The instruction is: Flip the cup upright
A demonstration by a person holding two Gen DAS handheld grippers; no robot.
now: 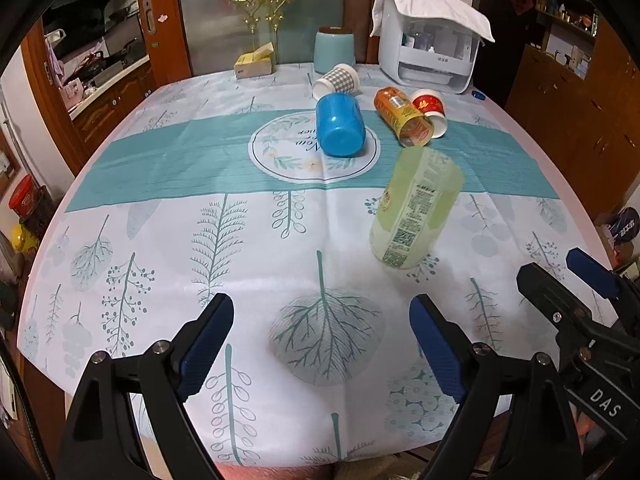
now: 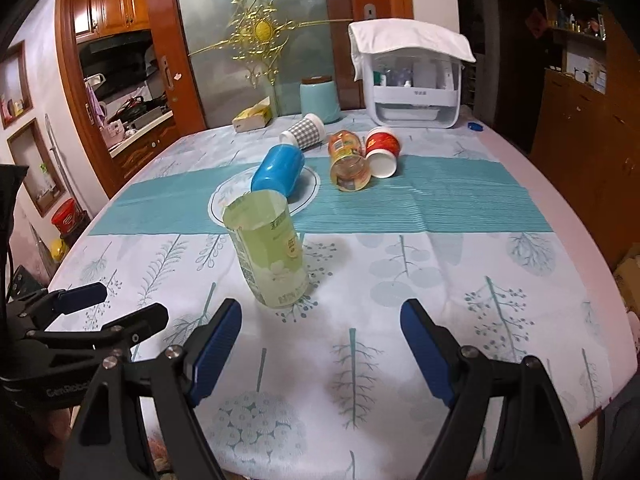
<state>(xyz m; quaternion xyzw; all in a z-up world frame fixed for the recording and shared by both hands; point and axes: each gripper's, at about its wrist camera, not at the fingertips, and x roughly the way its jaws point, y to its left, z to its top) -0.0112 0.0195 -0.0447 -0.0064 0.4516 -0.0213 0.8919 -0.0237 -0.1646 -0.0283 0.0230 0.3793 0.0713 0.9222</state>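
A pale green translucent cup (image 1: pixel 416 210) stands upright on the table, mouth up; it also shows in the right wrist view (image 2: pixel 268 252). Beyond it lie several cups on their sides: a blue one (image 1: pixel 340 124) (image 2: pixel 278 170), an orange one (image 1: pixel 404 116) (image 2: pixel 347 160), a red-and-white one (image 1: pixel 430 108) (image 2: pixel 382 150) and a grey checked one (image 1: pixel 336 80) (image 2: pixel 302 132). My left gripper (image 1: pixel 322 344) is open and empty near the front edge. My right gripper (image 2: pixel 320 346) is open and empty, just right of the green cup; it shows in the left wrist view (image 1: pixel 560 276).
The tablecloth (image 1: pixel 200 240) covers a round table. At the back stand a white appliance under a towel (image 1: pixel 428 44), a light blue canister (image 1: pixel 334 50) and a tissue box (image 1: pixel 254 62). A wooden cabinet (image 2: pixel 580 128) is on the right.
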